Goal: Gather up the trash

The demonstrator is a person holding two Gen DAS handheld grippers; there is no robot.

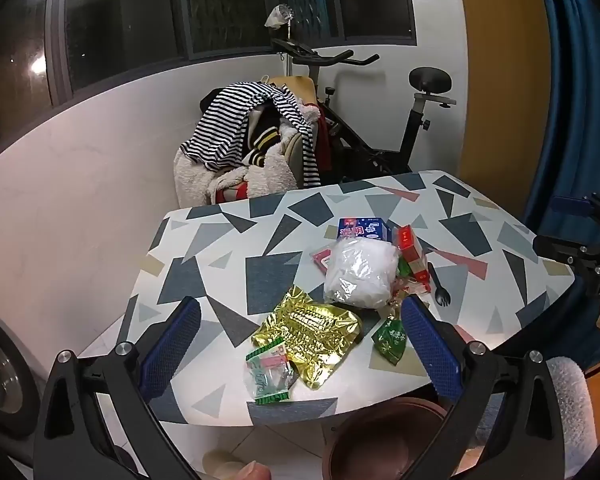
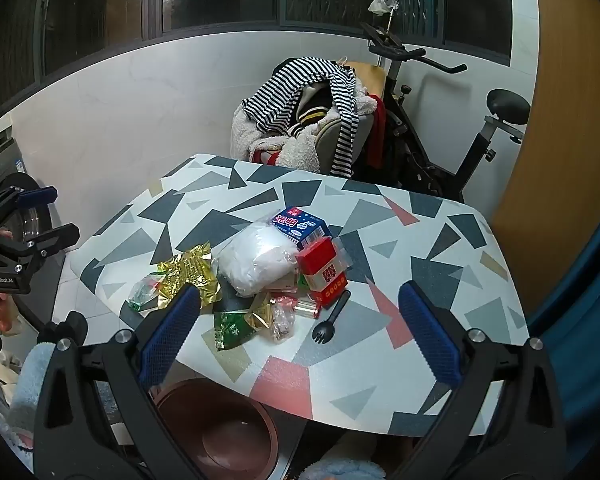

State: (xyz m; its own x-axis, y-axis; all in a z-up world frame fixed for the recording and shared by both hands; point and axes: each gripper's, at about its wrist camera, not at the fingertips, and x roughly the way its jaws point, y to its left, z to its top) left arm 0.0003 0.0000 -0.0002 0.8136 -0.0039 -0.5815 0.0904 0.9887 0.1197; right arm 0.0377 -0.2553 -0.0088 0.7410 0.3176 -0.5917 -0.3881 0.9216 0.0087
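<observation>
Trash lies in a heap on the patterned table (image 1: 260, 276): a gold foil wrapper (image 1: 312, 330), a clear green-edged wrapper (image 1: 269, 376), a green sachet (image 1: 389, 340), a white plastic bag (image 1: 358, 272), a blue carton (image 1: 364, 230), a red box (image 1: 411, 252) and a black spork (image 1: 440, 286). My left gripper (image 1: 300, 344) hovers open above the gold wrapper, holding nothing. My right gripper (image 2: 300, 332) is open too, above the table's near edge by the spork (image 2: 330, 318) and green sachet (image 2: 232, 330). A brown bin (image 2: 220, 428) stands on the floor below the table edge.
A chair piled with striped and fleecy clothes (image 1: 252, 140) stands behind the table, with an exercise bike (image 1: 380, 120) beside it. A washing machine door (image 2: 24, 224) is at the left. The wall runs along the table's far-left side, and a blue curtain (image 1: 572, 100) hangs at the right.
</observation>
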